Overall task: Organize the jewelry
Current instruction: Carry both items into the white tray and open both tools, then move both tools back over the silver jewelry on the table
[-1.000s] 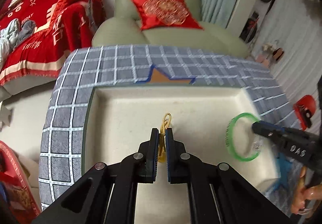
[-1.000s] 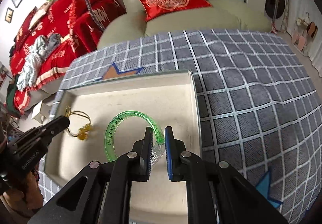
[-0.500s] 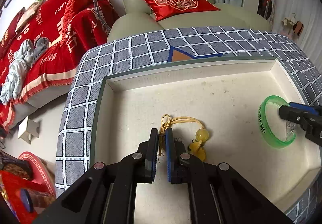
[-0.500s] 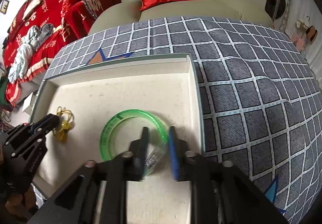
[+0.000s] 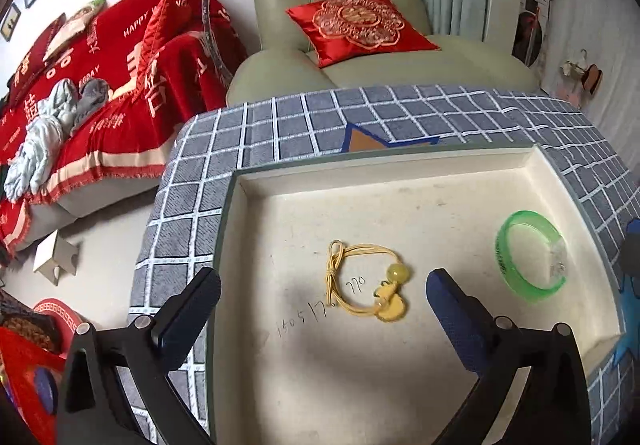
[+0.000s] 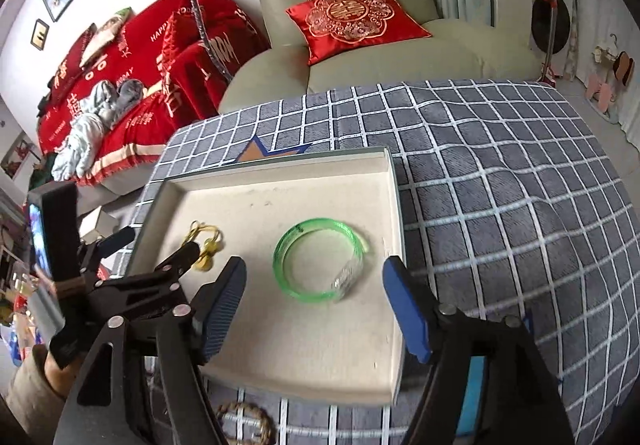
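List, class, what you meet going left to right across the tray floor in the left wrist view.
Handwritten pencil digits → yellow cord bracelet with a bead and charm → translucent green bangle, all lying on the cream tray.

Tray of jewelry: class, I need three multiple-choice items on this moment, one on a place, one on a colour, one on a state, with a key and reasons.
1. Where does the green bangle lie?
A. on the checked cloth
B. in the tray
C. on the armchair

2. What colour is the corded bracelet?
A. yellow
B. red
C. blue

3. How do the fingers of the right gripper stand?
A. shut on the bangle
B. shut on nothing
C. spread apart, holding nothing

Key: 1 B, the bangle rests on the tray floor near its right wall. 2 A, its cord and beads are yellow. 3 C, the blue fingers stand apart on either side of the bangle, touching nothing.
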### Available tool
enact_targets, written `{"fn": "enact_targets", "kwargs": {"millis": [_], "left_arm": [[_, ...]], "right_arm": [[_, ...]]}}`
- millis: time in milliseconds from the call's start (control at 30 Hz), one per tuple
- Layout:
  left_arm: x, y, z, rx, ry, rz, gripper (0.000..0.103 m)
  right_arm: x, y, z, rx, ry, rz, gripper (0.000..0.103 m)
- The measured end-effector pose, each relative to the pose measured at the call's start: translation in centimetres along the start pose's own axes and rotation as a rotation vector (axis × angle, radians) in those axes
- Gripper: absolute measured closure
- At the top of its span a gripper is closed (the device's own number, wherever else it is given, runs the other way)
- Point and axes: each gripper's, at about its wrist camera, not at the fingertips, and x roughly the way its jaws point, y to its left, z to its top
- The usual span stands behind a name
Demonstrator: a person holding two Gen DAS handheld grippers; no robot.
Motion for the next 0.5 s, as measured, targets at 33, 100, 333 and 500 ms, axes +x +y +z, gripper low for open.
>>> {"fn": "enact_targets", "kwargs": {"millis": [33,100,333,500], "left_arm": [[-0.8,0.0,-0.1,0.005,-0.018,0.008,0.000],[-2.1,0.0,-0.5,0.017,-0.045,-0.005,0.000],[-7.3,0.7,-4.3,0.042,-0.062,-0.096,0.000],[-10.0,1.2,-8.6,0.010,-0.046,-0.127,0.000]], "right_arm": [[-0.4,-0.1,-0.3,0.003,-0.006,0.006,0.022],[-1.6,-0.3,-1.0,0.005,-0.017,0.020,0.017],[-5.4,-1.0,-4.9,0.016,-0.014,0.033,0.015],[-6.4,-1.8,-9.7,0.045,0.037,0.007,0.015]]}}
